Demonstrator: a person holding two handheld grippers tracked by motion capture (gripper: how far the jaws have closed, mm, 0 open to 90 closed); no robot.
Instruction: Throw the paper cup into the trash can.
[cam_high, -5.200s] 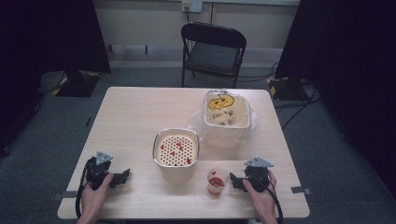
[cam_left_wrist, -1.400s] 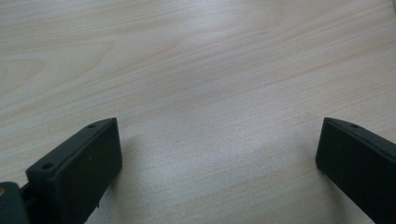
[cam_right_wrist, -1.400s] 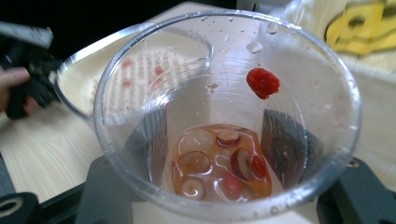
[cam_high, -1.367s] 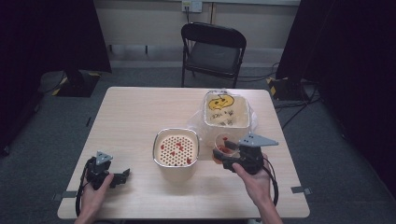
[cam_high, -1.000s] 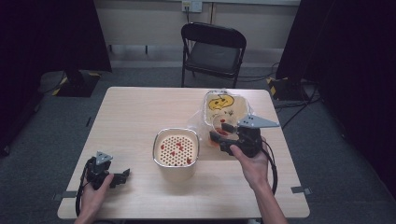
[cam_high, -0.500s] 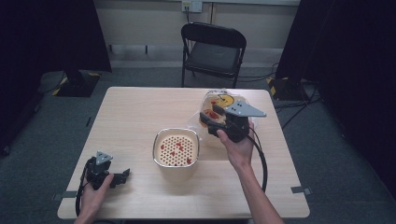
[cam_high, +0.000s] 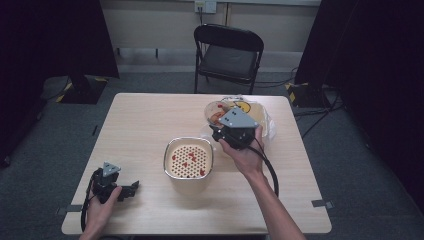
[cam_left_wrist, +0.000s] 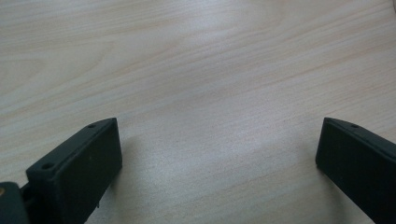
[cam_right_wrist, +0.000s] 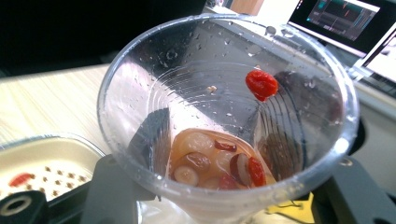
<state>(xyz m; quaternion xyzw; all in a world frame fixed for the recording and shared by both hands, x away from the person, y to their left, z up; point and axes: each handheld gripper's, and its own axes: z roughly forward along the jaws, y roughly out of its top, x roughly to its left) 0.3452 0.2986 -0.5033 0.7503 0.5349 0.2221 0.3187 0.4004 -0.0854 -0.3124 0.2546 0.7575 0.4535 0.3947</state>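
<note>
A clear plastic cup (cam_right_wrist: 229, 112) is held between the jaws of the right gripper (cam_high: 227, 131), which are closed against its lower walls. The cup is tilted, with its open mouth turned toward the gripper's camera. In the right gripper view, pale round pieces and red slices are seen gathered in a little liquid at the bottom of the cup, and a single red piece (cam_right_wrist: 261, 84) is stuck high on the inner wall, which is beaded with droplets. In the high view, the cup (cam_high: 216, 112) is located above the far right part of the table (cam_high: 140, 125), raised over the near left edge of a shallow container (cam_high: 257, 116) bearing a yellow face mark. Nearer the person, at the middle of the table, a square white strainer basket (cam_high: 188, 159) is seated in a clear-rimmed tub, and a few red pieces are scattered on its perforated floor. The same basket (cam_right_wrist: 44, 163) is visible at the lower left of the right gripper view. The left gripper (cam_high: 117, 190) is rested on the near left corner of the table, well apart from the basket. Its jaws are spread wide and nothing is held between them, bare wood grain being seen in the gap in the left gripper view (cam_left_wrist: 219, 154). A black folding chair (cam_high: 227, 52) is positioned beyond the far edge of the table.
</note>
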